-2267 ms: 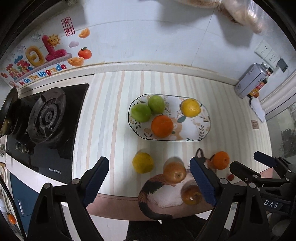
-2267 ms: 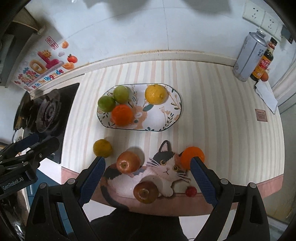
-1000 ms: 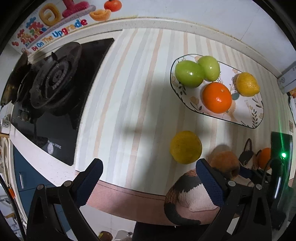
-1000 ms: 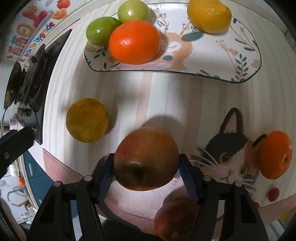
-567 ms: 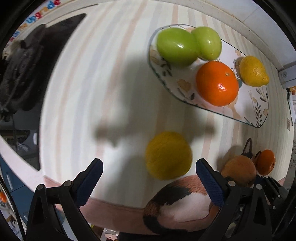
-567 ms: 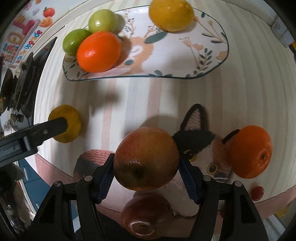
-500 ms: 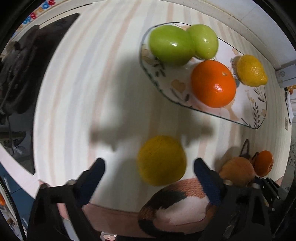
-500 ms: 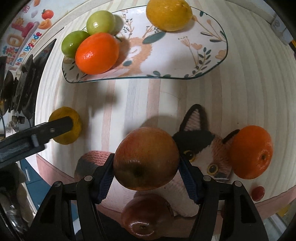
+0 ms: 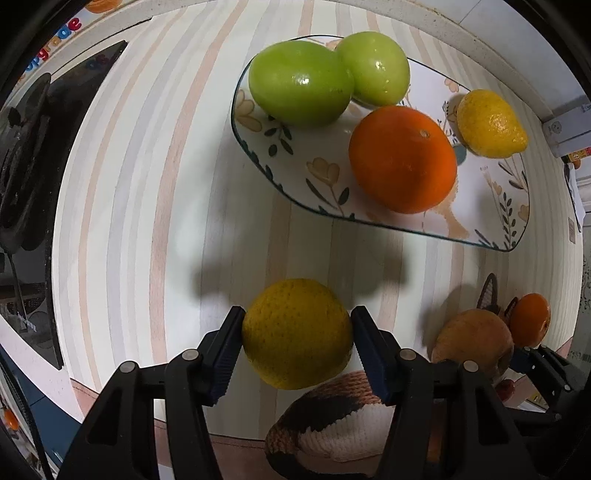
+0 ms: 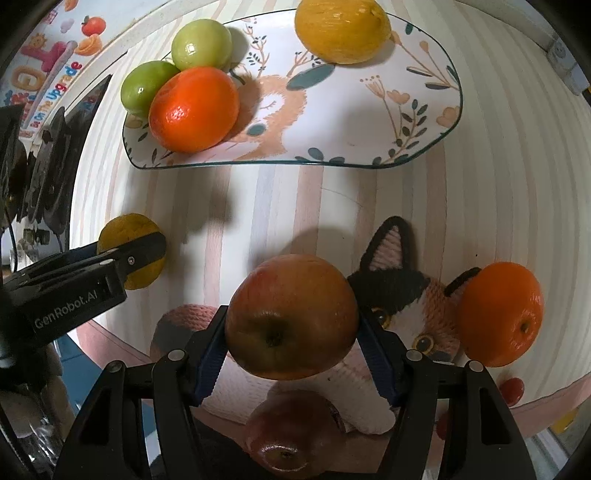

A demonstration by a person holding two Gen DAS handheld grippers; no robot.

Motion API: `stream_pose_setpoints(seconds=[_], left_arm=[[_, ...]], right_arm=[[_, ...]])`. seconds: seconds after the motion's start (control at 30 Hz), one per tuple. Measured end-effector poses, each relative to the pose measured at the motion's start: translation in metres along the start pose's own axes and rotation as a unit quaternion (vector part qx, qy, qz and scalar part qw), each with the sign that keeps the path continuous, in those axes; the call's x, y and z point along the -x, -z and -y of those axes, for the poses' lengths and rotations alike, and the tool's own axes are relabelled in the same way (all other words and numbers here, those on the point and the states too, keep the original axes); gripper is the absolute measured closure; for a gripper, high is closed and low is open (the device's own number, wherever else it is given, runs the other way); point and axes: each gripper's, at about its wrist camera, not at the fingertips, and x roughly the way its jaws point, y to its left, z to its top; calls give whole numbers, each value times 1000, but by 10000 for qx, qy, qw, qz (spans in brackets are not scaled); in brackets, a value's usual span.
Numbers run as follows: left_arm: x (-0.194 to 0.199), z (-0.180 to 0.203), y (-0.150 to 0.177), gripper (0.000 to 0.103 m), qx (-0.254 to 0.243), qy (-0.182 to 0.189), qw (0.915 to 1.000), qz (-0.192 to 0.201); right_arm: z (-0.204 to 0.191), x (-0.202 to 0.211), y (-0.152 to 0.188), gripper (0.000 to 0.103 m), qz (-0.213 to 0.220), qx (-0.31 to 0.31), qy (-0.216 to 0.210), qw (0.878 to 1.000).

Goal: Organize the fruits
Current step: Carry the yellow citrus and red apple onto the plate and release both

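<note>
A yellow-green citrus (image 9: 295, 332) rests on the striped counter. My left gripper (image 9: 297, 321) points straight down over it, and its jaws are closing, with both pads against the fruit's sides. One of that gripper's fingers (image 10: 136, 254) covers part of the citrus (image 10: 122, 229) in the right wrist view. My right gripper (image 10: 291, 321) is shut on a red-yellow apple (image 10: 291, 314), held above the cat-shaped mat (image 10: 406, 306). The floral plate (image 10: 424, 110) holds two green fruits, an orange (image 10: 194, 109) and a lemon (image 10: 341, 29).
On the mat's right ear lies a second orange (image 10: 502, 314). Another apple (image 10: 291, 435) sits at the counter's front edge, and a small red fruit (image 10: 511, 389) lies near it. A black gas stove (image 9: 26, 147) takes up the left.
The left gripper dropped over the yellow-green citrus and its jaws narrowed from wide apart to the fruit's sides. The right gripper kept its hold on the apple and shifted slightly sideways.
</note>
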Motion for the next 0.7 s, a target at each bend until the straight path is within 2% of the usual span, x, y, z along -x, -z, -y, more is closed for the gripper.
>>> stream_pose_setpoints(seconds=[0.23, 0.43, 0.57, 0.7], left_arm=[[-5, 7, 6, 47, 26, 1, 10000, -5], [44, 21, 10, 47, -19, 405, 9984, 389], [90, 44, -14, 47, -289, 747, 9942, 718], [107, 66, -55, 47, -567, 660, 9921, 903]], right_arm=[[-8, -2, -1, 34, 77, -22, -85, 9999], [11, 32, -1, 34, 442, -289, -463, 9975], [23, 66, -19, 34, 842, -458, -603, 9936], [40, 77, -49, 34, 1064, -670, -503, 9908]])
